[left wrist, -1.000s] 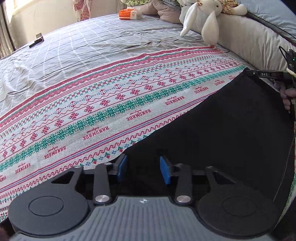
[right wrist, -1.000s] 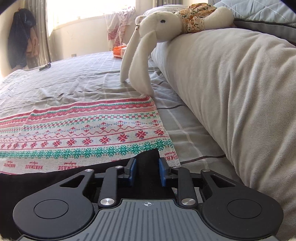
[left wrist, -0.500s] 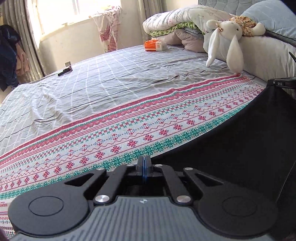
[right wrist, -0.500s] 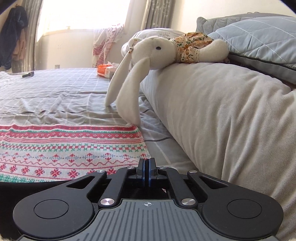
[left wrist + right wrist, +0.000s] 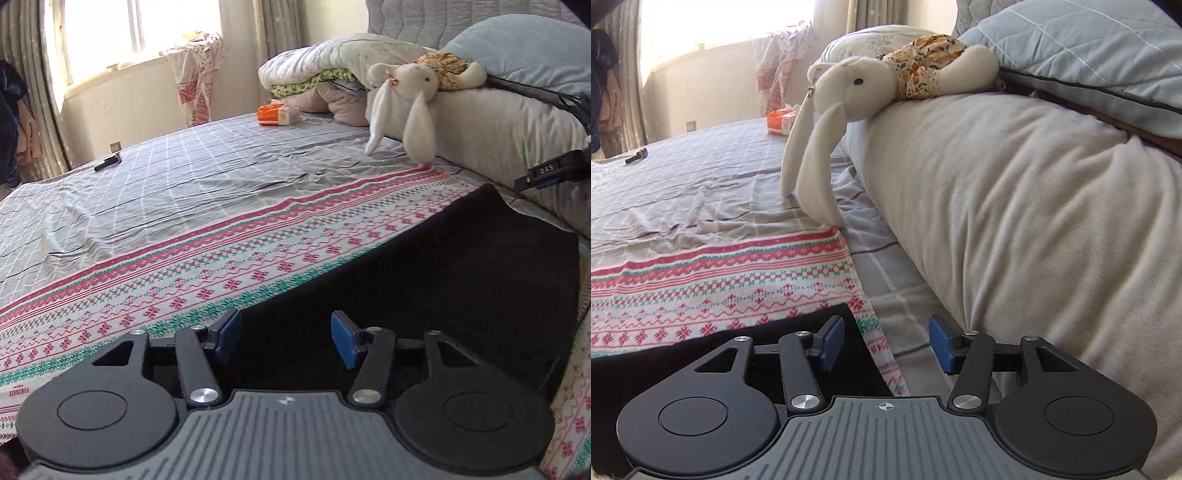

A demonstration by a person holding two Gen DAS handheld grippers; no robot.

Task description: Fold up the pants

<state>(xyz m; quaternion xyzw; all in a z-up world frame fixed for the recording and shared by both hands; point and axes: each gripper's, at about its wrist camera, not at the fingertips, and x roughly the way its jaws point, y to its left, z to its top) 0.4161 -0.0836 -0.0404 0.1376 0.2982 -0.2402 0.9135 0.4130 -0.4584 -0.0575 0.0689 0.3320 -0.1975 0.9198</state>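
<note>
Black pants (image 5: 443, 266): flat on patterned cloth (image 5: 221, 269) on the bed (image 5: 184, 177), near side, right of centre. Left gripper (image 5: 284, 339): jaws opening, over the pants, nothing pinched. Right gripper (image 5: 886, 345): jaws opening, empty, above the pants' far right corner. Plush rabbit (image 5: 849, 92): on the pillow (image 5: 1015, 203), far right.
</note>
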